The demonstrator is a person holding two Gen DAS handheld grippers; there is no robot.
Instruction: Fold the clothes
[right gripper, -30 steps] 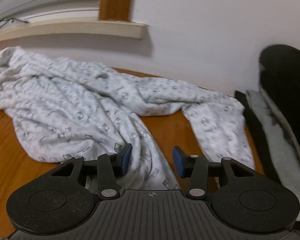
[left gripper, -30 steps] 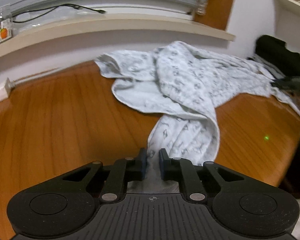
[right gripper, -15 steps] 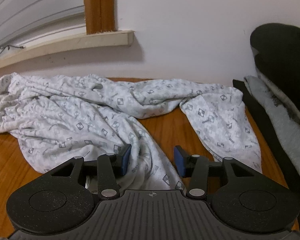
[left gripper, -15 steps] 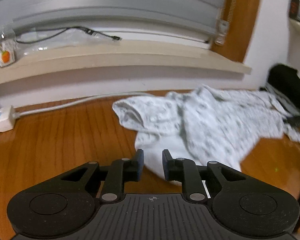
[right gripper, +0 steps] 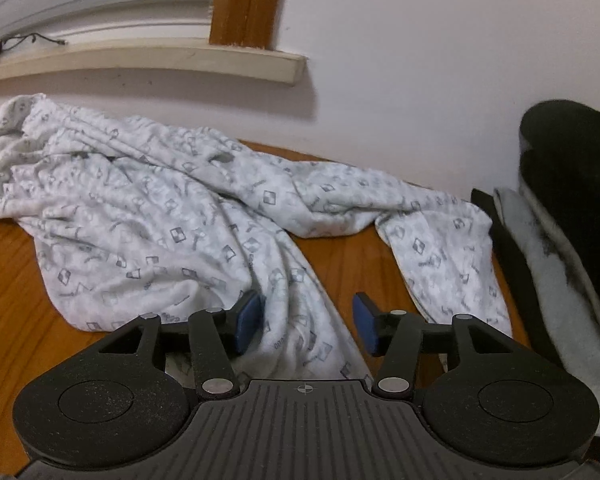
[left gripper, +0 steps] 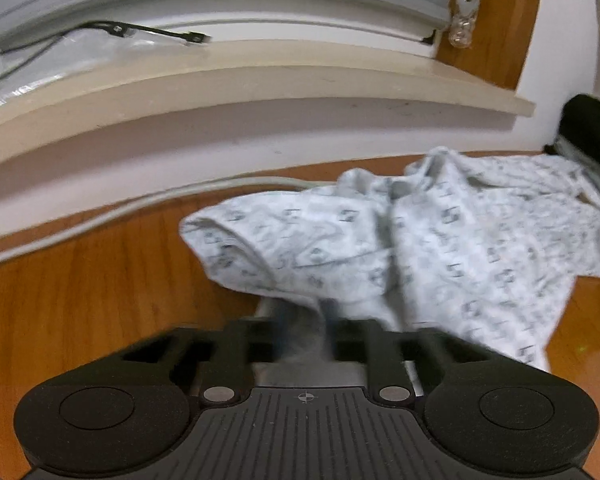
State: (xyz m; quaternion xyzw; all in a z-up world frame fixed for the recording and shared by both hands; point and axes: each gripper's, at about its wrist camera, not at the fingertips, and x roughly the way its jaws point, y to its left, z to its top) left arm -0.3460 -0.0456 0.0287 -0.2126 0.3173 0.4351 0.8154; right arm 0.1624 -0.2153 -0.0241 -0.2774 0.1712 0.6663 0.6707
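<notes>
A white garment with a grey print lies crumpled on the wooden table. My left gripper is blurred; its jaws stand apart with a fold of the garment draped between and over them. In the right wrist view the same garment spreads across the table, one leg or sleeve trailing right. My right gripper is open, its blue pads on either side of a ridge of the cloth, not closed on it.
A white cable runs along the wall under a beige window sill. A stack of dark and grey folded textiles sits at the table's right end. A wall stands close behind the table.
My left gripper has opened, letting go of the cloth it pinched, and moved forward and low toward the garment's left end. My right gripper stays open over the cloth, shifted slightly.
</notes>
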